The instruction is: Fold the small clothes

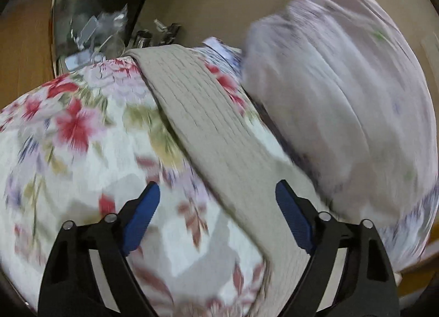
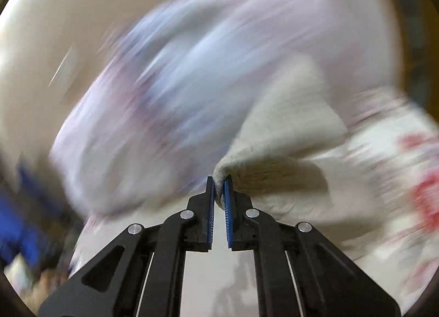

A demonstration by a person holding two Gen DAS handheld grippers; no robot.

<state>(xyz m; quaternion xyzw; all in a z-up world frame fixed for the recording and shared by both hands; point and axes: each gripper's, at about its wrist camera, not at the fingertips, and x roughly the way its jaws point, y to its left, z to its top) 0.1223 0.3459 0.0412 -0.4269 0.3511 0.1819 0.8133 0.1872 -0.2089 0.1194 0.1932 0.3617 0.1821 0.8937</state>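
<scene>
Two grippers: right gripper point(image 2: 219, 189) clamped on a corner of the beige ribbed cloth point(image 1: 208, 136); left gripper point(image 1: 218, 201) spread apart above that cloth, which lies across a floral fabric point(image 1: 76, 130), beside a lilac bundle point(image 1: 343, 92).

Both views are lit softly and evenly, without hard glare. Heavy motion blur is smeared across the right wrist view, where the pale lilac printed garment point(image 2: 170, 92) is streaked; only the black gripper with blue pads point(image 2: 219, 193) is rendered sharp. Milder blur is seen in the left wrist view. Edges are bowed and darkened by fisheye distortion.
</scene>
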